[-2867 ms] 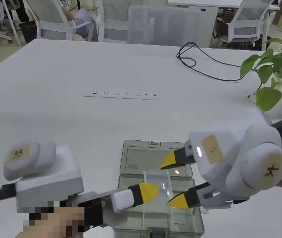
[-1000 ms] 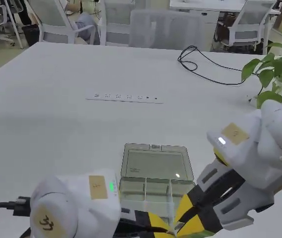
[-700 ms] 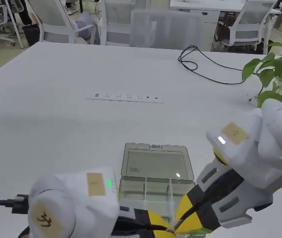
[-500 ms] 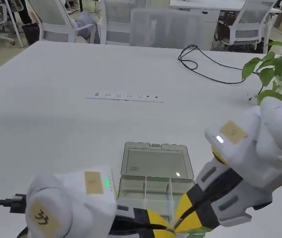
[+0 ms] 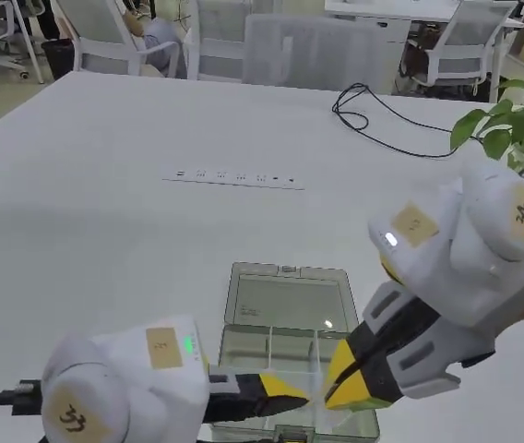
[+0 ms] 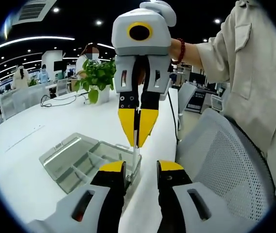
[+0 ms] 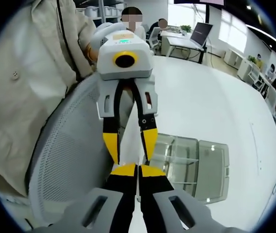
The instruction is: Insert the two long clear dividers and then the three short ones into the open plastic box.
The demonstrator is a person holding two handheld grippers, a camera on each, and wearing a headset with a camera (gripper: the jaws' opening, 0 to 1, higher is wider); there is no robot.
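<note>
Head view: right hand-held gripper (image 5: 347, 388) hangs over the near edge of the open box (image 5: 244, 343) on the bench (image 5: 105, 203). The left hand-held gripper (image 5: 276, 395) points in beside it.

Left gripper view: right's jaws pinch a clear divider (image 6: 136, 156) upright, I'd say for slotting. Left's jaws are spread and hold nothing.

Right gripper view: I see the box partly divided already, with open bench around it.

The left claw (image 5: 285, 395) has the number 33 (image 5: 70, 420) written in dark pen on its round white end, near and to the left. The right claw (image 5: 340, 395) has the number 34 (image 5: 520, 214) on its round white end, on the right. Each claw has a tan sticker with marks too small to read.
</note>
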